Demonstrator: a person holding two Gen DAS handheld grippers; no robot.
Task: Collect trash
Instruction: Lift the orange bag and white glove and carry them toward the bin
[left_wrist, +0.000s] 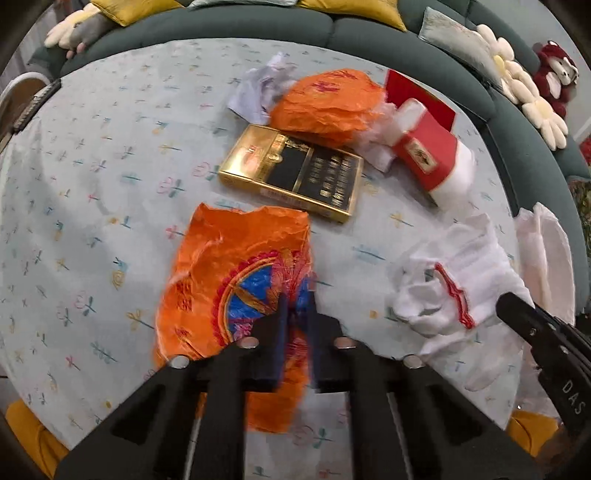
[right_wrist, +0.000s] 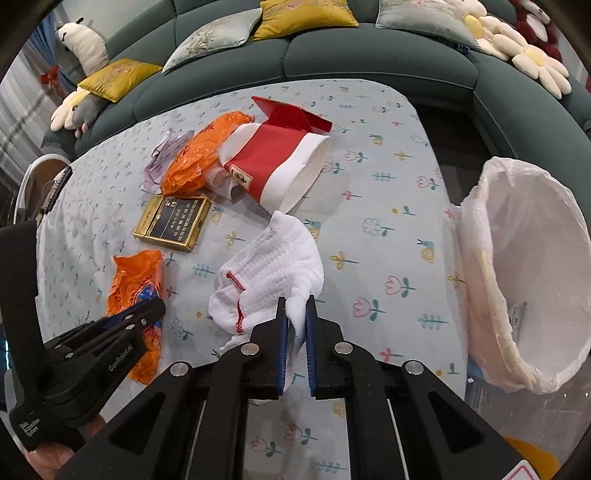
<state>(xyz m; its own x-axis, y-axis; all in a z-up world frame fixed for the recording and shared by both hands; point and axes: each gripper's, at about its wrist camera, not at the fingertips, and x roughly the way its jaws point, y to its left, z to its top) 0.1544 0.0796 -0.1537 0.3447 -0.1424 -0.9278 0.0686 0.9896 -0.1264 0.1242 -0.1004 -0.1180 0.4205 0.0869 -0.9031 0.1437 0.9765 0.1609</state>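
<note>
My left gripper (left_wrist: 298, 302) is shut on an orange plastic wrapper (left_wrist: 236, 280) with a blue and red print, which lies on the floral tablecloth; it also shows in the right wrist view (right_wrist: 135, 284). My right gripper (right_wrist: 296, 306) is shut on a white knitted glove (right_wrist: 273, 269) with red trim, also seen in the left wrist view (left_wrist: 454, 280). A bin lined with a white bag (right_wrist: 528, 273) stands at the table's right edge.
On the table (right_wrist: 388, 206) lie a gold and black box (left_wrist: 291, 171), a second crumpled orange wrapper (left_wrist: 328, 103), crumpled pale paper (left_wrist: 258, 88) and a red and white carton (right_wrist: 273, 166). A green sofa (right_wrist: 332, 62) with cushions and plush toys curves behind.
</note>
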